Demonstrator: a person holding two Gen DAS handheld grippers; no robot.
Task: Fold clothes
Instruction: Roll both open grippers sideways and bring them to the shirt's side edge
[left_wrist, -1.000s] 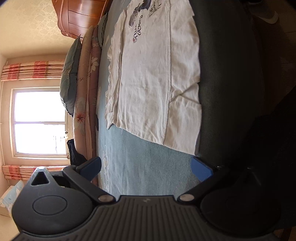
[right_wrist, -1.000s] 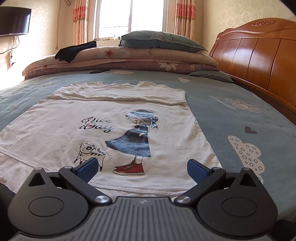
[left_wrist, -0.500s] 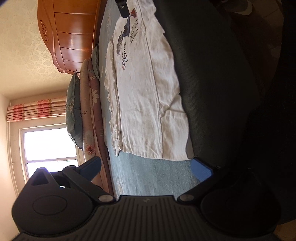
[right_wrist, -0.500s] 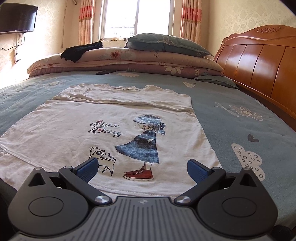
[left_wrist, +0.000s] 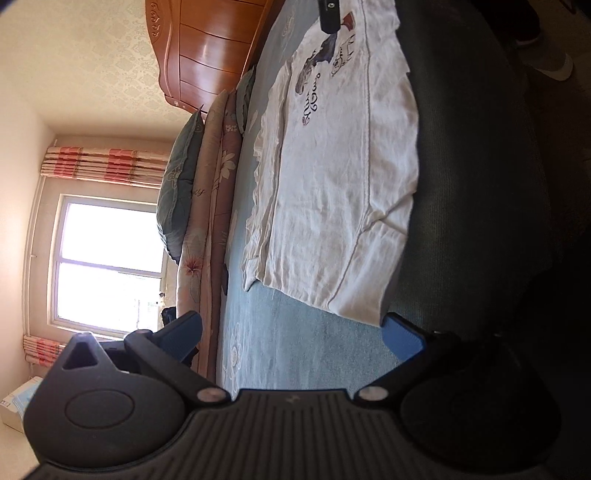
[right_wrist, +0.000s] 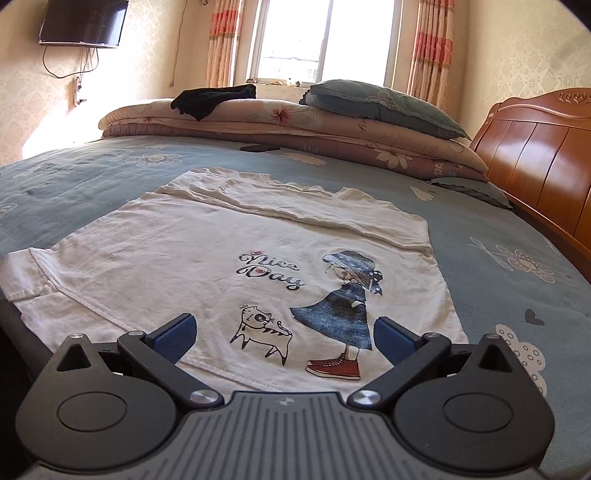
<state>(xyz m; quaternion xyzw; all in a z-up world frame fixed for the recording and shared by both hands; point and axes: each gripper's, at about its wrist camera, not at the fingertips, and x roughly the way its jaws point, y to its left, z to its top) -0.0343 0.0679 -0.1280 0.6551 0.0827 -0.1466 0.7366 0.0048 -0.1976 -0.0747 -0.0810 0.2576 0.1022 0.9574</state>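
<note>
A white T-shirt (right_wrist: 207, 266) with a girl, a cat and "Nice Day" printed on it lies flat on the blue-grey bedspread (right_wrist: 480, 229), its far side folded over. My right gripper (right_wrist: 284, 338) hovers open just over the shirt's near hem, nothing between its blue pads. The left wrist view is rolled sideways: the same shirt (left_wrist: 332, 192) stretches away, and my left gripper (left_wrist: 291, 332) stands open beside its sleeve end, one blue pad (left_wrist: 400, 338) close to the sleeve corner. The right gripper's tip (left_wrist: 328, 14) shows at the top of that view.
Folded floral quilts (right_wrist: 295, 122) with a grey pillow (right_wrist: 380, 103) and a black garment (right_wrist: 214, 98) lie along the bed's far side. A wooden headboard (right_wrist: 539, 155) stands right, a dark flat object (right_wrist: 260, 147) lies on the spread. A shoe (left_wrist: 554, 62) shows beyond the bed's dark edge.
The right gripper has risen and shifted left, so the shirt's left sleeve now shows. The left wrist view swung about and now sits closer to the sleeve end. Both stay open.
</note>
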